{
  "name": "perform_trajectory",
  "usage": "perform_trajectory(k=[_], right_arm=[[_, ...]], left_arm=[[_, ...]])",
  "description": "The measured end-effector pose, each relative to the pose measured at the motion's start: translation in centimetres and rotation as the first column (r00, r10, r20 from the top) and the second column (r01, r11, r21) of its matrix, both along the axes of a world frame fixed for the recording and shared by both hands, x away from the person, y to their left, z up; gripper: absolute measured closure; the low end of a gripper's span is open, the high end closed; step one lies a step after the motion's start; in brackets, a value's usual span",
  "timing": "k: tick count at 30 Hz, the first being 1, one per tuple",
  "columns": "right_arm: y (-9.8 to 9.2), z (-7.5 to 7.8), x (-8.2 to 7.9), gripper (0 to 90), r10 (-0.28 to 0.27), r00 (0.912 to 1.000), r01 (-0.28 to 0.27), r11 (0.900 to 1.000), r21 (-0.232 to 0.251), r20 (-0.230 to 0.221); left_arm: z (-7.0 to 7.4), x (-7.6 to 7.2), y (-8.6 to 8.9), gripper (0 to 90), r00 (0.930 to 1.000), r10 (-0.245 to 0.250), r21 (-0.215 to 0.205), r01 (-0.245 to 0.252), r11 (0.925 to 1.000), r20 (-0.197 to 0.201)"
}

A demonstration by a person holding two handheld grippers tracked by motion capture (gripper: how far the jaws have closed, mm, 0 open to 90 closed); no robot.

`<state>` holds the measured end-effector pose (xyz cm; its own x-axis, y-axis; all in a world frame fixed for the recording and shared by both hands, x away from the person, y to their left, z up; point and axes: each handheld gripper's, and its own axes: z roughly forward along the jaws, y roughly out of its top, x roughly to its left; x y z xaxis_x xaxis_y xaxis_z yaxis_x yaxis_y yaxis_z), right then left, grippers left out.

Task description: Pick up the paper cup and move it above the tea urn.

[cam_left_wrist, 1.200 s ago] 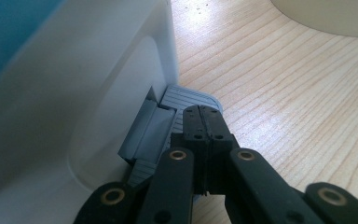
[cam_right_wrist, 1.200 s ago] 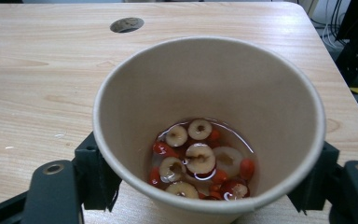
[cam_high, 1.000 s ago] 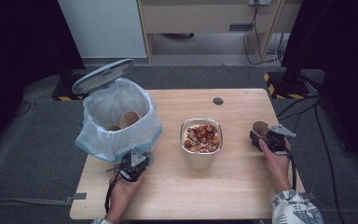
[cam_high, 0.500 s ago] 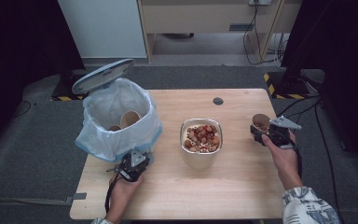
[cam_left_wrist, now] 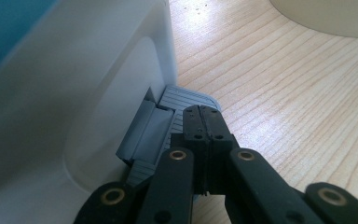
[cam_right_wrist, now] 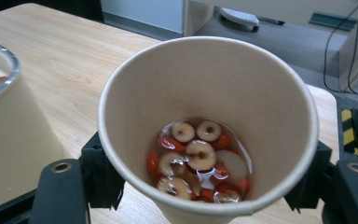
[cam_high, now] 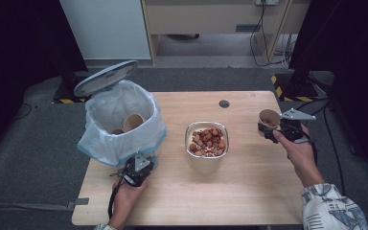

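Note:
A brown paper cup (cam_high: pixel 269 117) (cam_right_wrist: pixel 205 93) holding sliced fruit and red berries in liquid hangs above the table's right side, with my right gripper (cam_high: pixel 271 128) (cam_right_wrist: pixel 204 189) shut on its wall from both sides. At the front left, my left gripper (cam_high: pixel 142 164) (cam_left_wrist: pixel 203 116) is shut, its tips resting on the grey ribbed pedal (cam_left_wrist: pixel 186 99) of a white bin (cam_high: pixel 120 120) (cam_left_wrist: pixel 74 93). The bin's lid (cam_high: pixel 106 77) stands raised. Inside its plastic liner lie two more paper cups (cam_high: pixel 133 122).
A metal-rimmed bowl (cam_high: pixel 207 158) (cam_right_wrist: pixel 0 135) full of similar fruit pieces stands mid-table between the bin and the cup. The wooden table (cam_high: pixel 249 191) has a small dark grommet (cam_high: pixel 224 103) near its far edge. Cables and furniture legs lie beyond the table.
My right gripper has lifted the paper cup up off the table. The left gripper has stayed on the pedal and the lid has stayed raised.

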<state>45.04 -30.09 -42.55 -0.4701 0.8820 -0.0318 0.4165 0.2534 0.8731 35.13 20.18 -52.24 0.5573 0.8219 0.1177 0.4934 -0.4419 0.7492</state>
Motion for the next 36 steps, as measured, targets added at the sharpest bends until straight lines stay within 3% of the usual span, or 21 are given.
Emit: perform_trajectory(k=[15, 18, 36], right_arm=[[0.2, 2.4, 0.4, 29.5, 0.031, 0.9994, -0.031, 0.999, -0.008, 0.017], [0.5, 2.7, 0.4, 29.5, 0.057, 0.9982, -0.057, 0.998, -0.014, 0.016], [0.5, 5.9, 1.9, 29.6, 0.063, 0.9972, -0.063, 0.998, 0.004, 0.042]], left_arm=[[0.0, 0.0, 0.0, 89.1, 1.0000, -0.001, 0.000, 0.001, 1.0000, 0.000], [0.0, 0.0, 0.0, 89.1, 1.0000, -0.001, 0.000, 0.001, 1.0000, 0.000], [0.0, 0.0, 0.0, 89.1, 1.0000, -0.003, 0.000, 0.003, 1.0000, 0.000]])
